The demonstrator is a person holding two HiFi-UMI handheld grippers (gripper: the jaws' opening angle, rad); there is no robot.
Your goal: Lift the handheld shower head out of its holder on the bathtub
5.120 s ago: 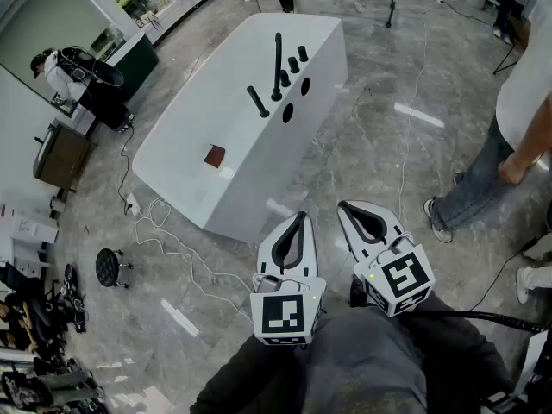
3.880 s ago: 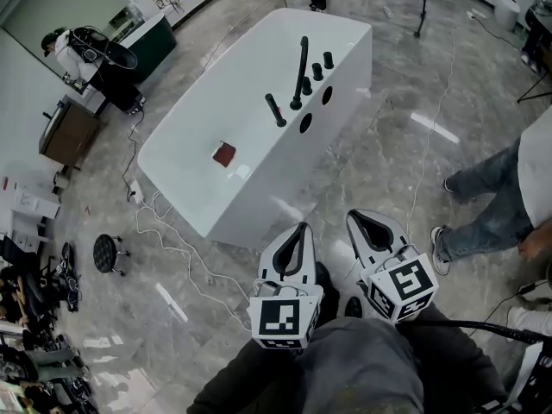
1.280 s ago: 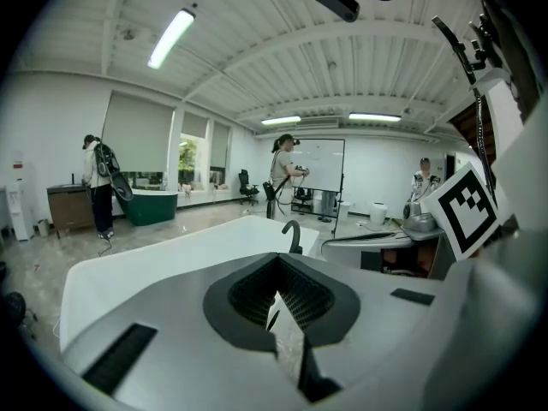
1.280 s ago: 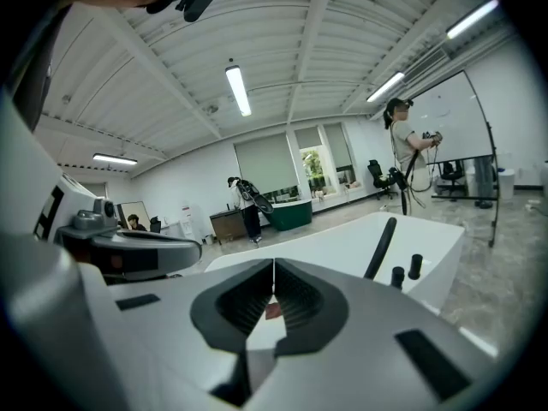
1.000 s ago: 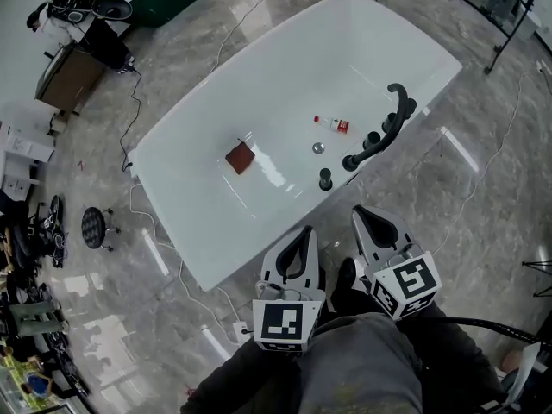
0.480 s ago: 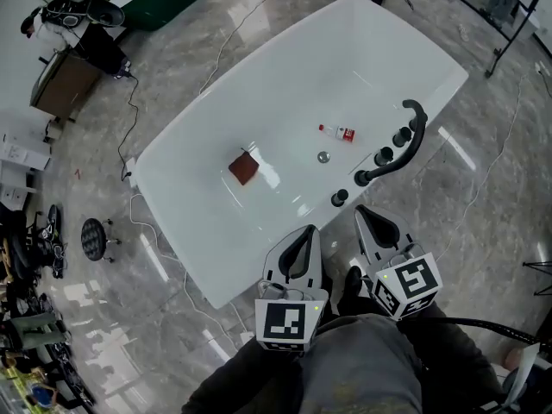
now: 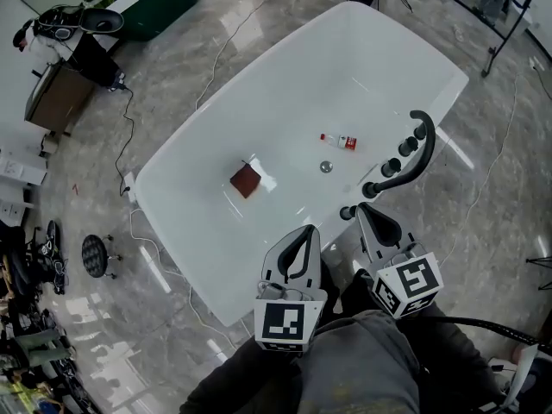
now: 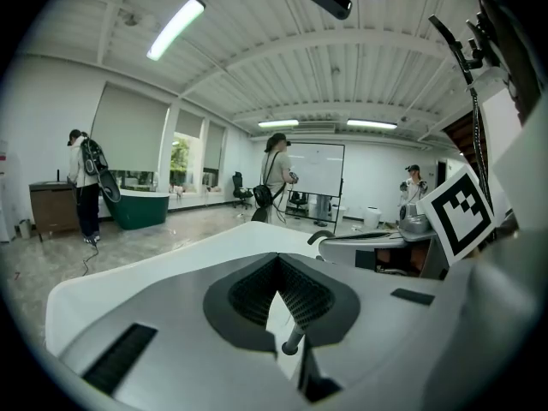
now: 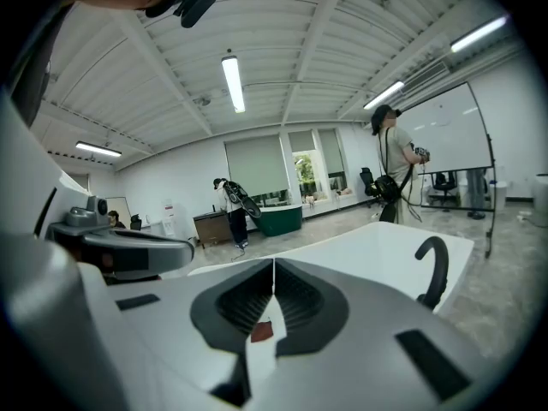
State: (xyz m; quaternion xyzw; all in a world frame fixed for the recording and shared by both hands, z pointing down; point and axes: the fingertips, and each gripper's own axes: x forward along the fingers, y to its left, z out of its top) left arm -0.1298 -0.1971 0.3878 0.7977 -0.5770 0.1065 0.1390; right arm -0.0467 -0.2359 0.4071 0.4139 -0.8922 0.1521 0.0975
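Shower head (image 7: 348, 213) sat in its holder on the near rim of the bathtub, at the end of the row of black fittings. Neither gripper touched it. In the left gripper view it showed as a tilted black rod (image 8: 291, 341) through the slot below the fingertips.

Biggest first:
- Floor (image 7: 172, 84): grey marble with loose cables across it.
- Bathtub (image 7: 285, 102): white, freestanding, lying diagonally across the head view.
- Person holding the rig stood at the tub's near side. Both grippers pointed at the rim.
- Left gripper (image 7: 299, 234): fingers together, nothing between them, tips over the rim and a little apart from the shower head.
- Right gripper (image 7: 364, 210): fingers together, empty, tip just beside the shower head.
- Spout (image 7: 412, 152): black and curved, on the same rim, further along from the shower head. It also showed in the right gripper view (image 9: 435, 272).
- Knobs (image 7: 405, 145): three black ones, in a row alongside the spout.
- Red-brown block (image 7: 246, 180): inside the tub on its floor, well apart from the fittings.
- Small bottle with a red label (image 7: 341, 141): lying on its side in the tub, near the drain (image 7: 326, 167).
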